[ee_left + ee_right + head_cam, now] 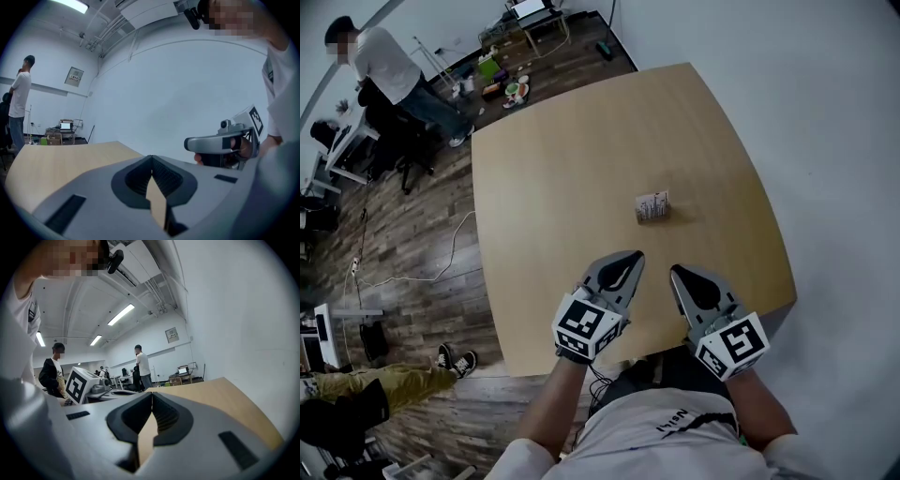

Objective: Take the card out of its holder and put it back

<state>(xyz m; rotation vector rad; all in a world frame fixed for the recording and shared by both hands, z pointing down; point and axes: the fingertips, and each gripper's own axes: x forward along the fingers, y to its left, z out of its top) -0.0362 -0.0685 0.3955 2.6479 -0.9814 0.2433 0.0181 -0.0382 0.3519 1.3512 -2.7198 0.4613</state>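
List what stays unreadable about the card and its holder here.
- Head view: card holder is too small. Whether the card sits inside can't be told, and the print is illegible.
- Left gripper view: holder not in frame; the left gripper fills the lower picture.
- Right gripper view: likewise, the right gripper fills it.

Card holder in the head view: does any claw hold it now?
No, the card holder stands free on the table, beyond left claw and right claw.

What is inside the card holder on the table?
The card holder on the table shows only a pale printed outside. It is too small to tell what it holds; its inside is hidden.
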